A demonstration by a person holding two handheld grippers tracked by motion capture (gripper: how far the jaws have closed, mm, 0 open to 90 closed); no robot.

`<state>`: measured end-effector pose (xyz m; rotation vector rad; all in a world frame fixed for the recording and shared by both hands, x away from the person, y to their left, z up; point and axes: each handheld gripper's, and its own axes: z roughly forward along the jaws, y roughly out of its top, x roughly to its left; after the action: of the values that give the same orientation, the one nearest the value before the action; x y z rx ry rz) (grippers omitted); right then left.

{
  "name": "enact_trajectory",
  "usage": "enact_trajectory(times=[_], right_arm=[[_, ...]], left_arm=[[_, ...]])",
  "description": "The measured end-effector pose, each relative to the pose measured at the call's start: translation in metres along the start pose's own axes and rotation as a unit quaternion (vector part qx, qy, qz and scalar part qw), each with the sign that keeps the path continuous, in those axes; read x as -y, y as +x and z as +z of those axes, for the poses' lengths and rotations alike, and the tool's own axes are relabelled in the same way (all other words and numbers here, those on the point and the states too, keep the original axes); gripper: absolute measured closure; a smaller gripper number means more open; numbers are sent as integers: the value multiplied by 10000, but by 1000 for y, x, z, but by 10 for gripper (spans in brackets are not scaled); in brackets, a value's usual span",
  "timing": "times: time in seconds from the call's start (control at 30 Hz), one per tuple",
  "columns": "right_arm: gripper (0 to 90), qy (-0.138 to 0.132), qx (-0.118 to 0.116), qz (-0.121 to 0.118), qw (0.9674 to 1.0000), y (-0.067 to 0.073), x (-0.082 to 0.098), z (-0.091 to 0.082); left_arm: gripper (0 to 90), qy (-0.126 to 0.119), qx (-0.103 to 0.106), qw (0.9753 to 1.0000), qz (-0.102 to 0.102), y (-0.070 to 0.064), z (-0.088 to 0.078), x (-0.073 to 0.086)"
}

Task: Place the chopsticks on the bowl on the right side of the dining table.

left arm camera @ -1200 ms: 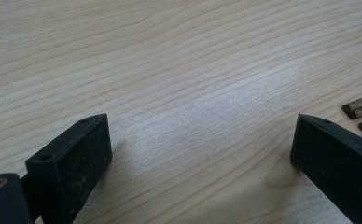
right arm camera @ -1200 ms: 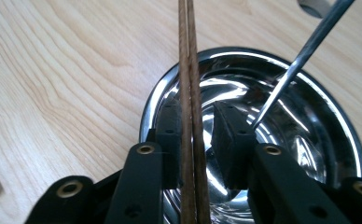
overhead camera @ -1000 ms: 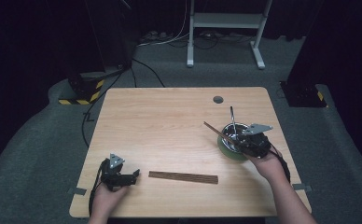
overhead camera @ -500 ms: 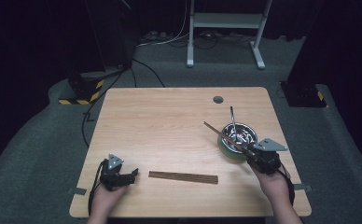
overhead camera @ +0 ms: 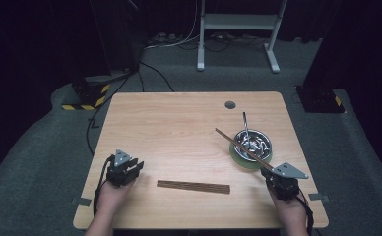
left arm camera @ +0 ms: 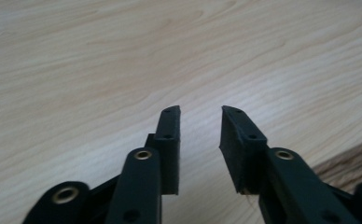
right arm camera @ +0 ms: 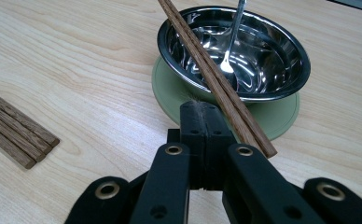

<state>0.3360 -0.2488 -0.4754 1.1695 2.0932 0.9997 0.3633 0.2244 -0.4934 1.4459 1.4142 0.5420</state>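
A pair of chopsticks [overhead camera: 238, 146] lies slanted across the rim of a steel bowl [overhead camera: 270, 143] at about 3 o'clock on the table [overhead camera: 179, 128], its near end pointing down towards 5 o'clock, where the right hand-held gripper [right arm camera: 202, 107] sits with its jaws pressed together and nothing visible between them; the sticks' end rests against the side of one jaw rather than in the grip, which suggests they are propped on the bowl on purpose, as at a laid place. The bowl stands on a green mat [overhead camera: 240, 160], likely to keep it from sliding, and a spoon [overhead camera: 245, 125] leans in it with its handle towards 12 o'clock. More chopsticks [overhead camera: 193, 186] wait in a neat row at 6 o'clock, within reach of either hand. At 8 o'clock the left hand-held gripper [left arm camera: 200, 114] is held above bare wood, its jaws narrow and just closing, with nothing between them
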Motion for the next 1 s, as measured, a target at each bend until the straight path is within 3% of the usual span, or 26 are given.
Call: enact_trajectory(times=[0.07, 0.2, 0.4, 0.57, 0.83, 1.0], right_arm=[[892, -9, 25, 2, 10000, 0, 1, 1], [892, -5, 77, 14, 10000, -1, 4, 5], [892, 108, 28, 91, 9999, -5, 5, 16], [891, 64, 21, 136, 9999, -5, 3, 20], [891, 111, -22, 113, 9999, -8, 1, 29], [891, 149, -4, 190, 9997, -14, 4, 30]], left_arm=[[737, -37, 133, 9998, -130, -4, 5, -6], [794, 17, 282, 9995, -170, -18, 22, -17], [821, 72, 420, 9991, -40, -49, 52, -24], [816, -8, 586, 9983, -67, -70, 64, -28], [817, 55, 547, 9984, 88, -83, 84, -32], [809, 75, 605, 9981, 24, -93, 91, -32]])
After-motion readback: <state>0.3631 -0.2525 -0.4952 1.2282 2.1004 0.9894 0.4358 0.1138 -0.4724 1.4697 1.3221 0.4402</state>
